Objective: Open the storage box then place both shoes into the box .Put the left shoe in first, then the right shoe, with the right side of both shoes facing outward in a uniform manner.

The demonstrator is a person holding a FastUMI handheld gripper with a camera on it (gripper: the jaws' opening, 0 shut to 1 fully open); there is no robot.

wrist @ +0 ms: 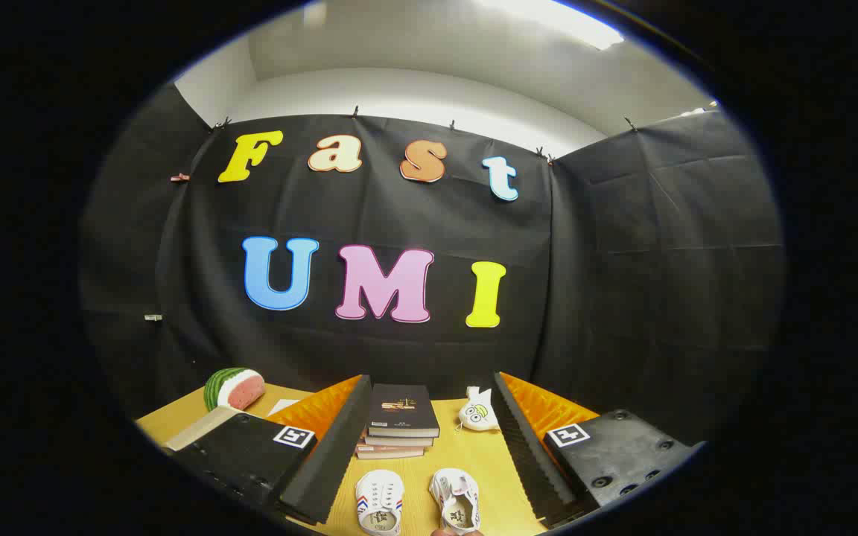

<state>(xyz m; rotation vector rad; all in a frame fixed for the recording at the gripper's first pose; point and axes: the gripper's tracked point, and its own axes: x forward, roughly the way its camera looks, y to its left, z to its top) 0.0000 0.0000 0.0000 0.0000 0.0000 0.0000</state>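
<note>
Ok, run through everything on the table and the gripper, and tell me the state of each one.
Gripper: open, fingers spread wide, holding nothing.
Left-hand shoe: lying flat on the table, between the fingers, untouched.
Right-hand shoe: beside it, opening facing up, untouched.
Stack of books: closed, piled beyond the shoes.
Watermelon slice: resting on the table, beyond the left finger.
Small white pouch: lying beside the books.

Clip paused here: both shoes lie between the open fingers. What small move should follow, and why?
Probably tilt the gripper down to search for the storage box: it must be opened first. The fingers stand open, holding nothing, with the two shoes untouched on the table before a stack of books.
</note>
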